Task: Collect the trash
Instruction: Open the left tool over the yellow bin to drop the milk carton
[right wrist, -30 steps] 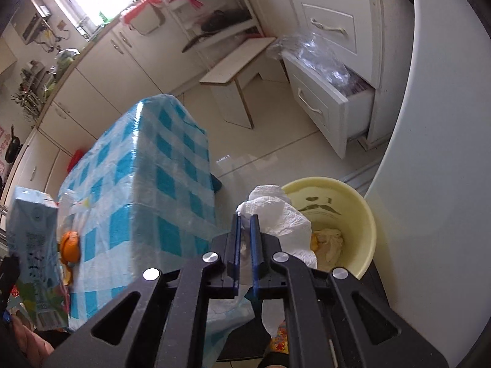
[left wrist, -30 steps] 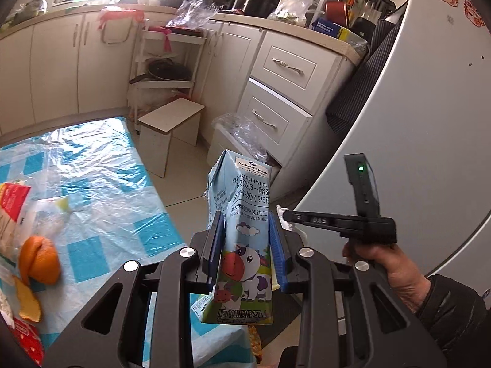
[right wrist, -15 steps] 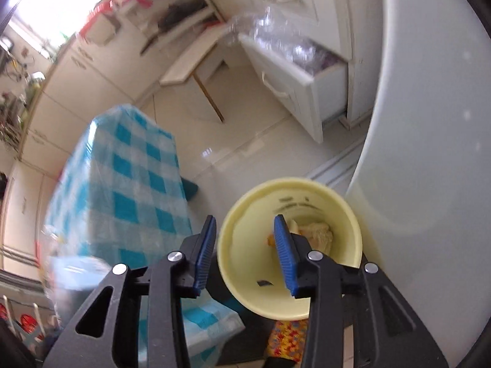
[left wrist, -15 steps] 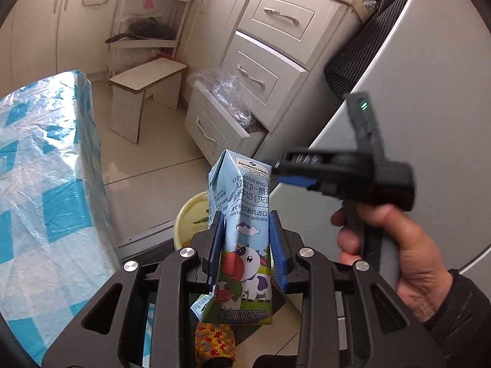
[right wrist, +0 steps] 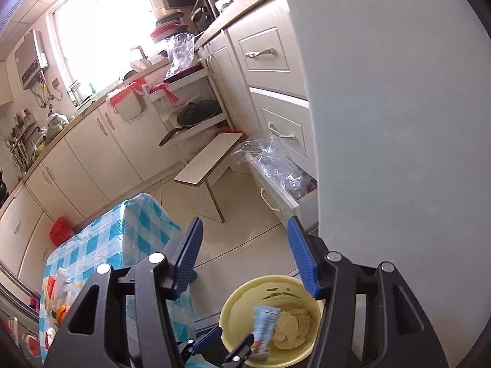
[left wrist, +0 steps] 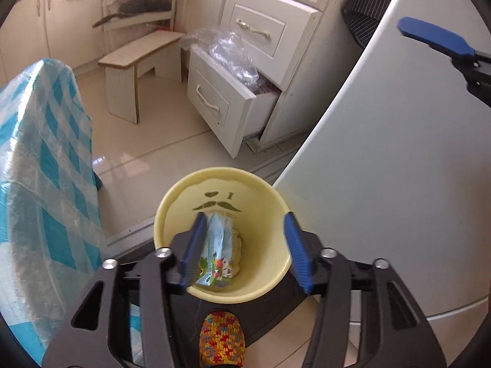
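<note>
A yellow bin [left wrist: 273, 202] with a moustache print stands on the floor beside the white fridge. My left gripper [left wrist: 245, 251] is open right above it. The blue milk carton [left wrist: 216, 251] is blurred and falling inside the bin, close to the left finger [left wrist: 193, 248]. In the right wrist view the carton [right wrist: 264, 325] lies over crumpled tissue [right wrist: 291, 328] in the bin [right wrist: 233, 306]. My right gripper [right wrist: 245, 254] is open and empty, higher up. Its blue finger shows at the top right of the left wrist view.
A table with a blue checked cloth [left wrist: 46, 159] stands left of the bin, with orange peel and wrappers [right wrist: 58, 300] on it. An open drawer with plastic bags [left wrist: 233, 79] and a small wooden stool [left wrist: 138, 55] stand beyond. The fridge [left wrist: 399, 168] is on the right.
My left gripper moved over the bin, opened and let go of the milk carton, which drops in. My right gripper, open since dropping the tissue, rose and tilted up.
</note>
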`<act>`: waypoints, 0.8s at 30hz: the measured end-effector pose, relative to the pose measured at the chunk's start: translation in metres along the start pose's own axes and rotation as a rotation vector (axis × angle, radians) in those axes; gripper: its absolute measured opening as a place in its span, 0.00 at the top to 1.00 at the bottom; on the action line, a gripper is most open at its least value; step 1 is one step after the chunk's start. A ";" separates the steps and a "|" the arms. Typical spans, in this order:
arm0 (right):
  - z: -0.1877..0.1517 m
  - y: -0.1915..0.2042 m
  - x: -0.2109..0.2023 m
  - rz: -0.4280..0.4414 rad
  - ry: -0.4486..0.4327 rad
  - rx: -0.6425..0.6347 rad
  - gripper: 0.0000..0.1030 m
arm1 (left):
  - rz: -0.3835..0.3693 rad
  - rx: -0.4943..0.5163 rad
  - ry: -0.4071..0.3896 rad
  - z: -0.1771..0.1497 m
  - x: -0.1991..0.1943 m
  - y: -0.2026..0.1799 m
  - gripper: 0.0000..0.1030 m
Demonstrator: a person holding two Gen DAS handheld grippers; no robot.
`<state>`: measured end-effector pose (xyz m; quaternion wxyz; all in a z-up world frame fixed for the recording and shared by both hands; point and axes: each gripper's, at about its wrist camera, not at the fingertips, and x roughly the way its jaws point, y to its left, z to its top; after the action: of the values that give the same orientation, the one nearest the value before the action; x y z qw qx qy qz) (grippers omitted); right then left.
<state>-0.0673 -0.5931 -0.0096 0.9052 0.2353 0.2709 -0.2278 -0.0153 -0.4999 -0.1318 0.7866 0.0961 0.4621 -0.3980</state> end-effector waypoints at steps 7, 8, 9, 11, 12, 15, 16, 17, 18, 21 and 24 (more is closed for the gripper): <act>-0.002 0.022 -0.006 0.012 -0.050 -0.032 0.36 | 0.101 0.083 -0.081 -0.013 -0.061 0.012 0.34; -0.002 0.026 -0.007 0.015 -0.053 -0.035 0.36 | 0.114 0.091 -0.096 -0.016 -0.074 0.019 0.32; -0.002 0.030 -0.008 0.021 -0.057 -0.038 0.35 | 0.130 0.099 -0.113 -0.020 -0.088 0.026 0.29; -0.003 0.041 -0.010 0.032 -0.062 -0.055 0.34 | 0.170 0.113 -0.144 -0.028 -0.118 0.043 0.28; -0.004 0.049 -0.011 0.037 -0.065 -0.067 0.33 | 0.196 0.122 -0.161 -0.033 -0.136 0.053 0.28; -0.006 0.076 -0.012 0.063 -0.070 -0.104 0.32 | 0.279 0.124 -0.228 -0.043 -0.191 0.086 0.25; -0.008 0.086 -0.014 0.074 -0.071 -0.118 0.31 | 0.310 0.111 -0.253 -0.046 -0.211 0.100 0.25; -0.010 0.096 -0.015 0.084 -0.072 -0.133 0.31 | 0.337 0.092 -0.279 -0.049 -0.231 0.116 0.23; -0.012 0.105 -0.017 0.096 -0.071 -0.146 0.30 | 0.358 0.072 -0.301 -0.051 -0.249 0.131 0.21; -0.023 0.137 -0.024 0.148 -0.065 -0.181 0.28 | 0.434 -0.002 -0.354 -0.066 -0.301 0.177 0.18; -0.039 0.172 -0.033 0.209 -0.061 -0.221 0.27 | 0.509 -0.077 -0.371 -0.087 -0.340 0.223 0.18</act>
<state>-0.0139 -0.4272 0.0335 0.9521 0.1542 0.2408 -0.1083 0.0009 -0.1236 0.0446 0.9350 0.1045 0.2864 -0.1813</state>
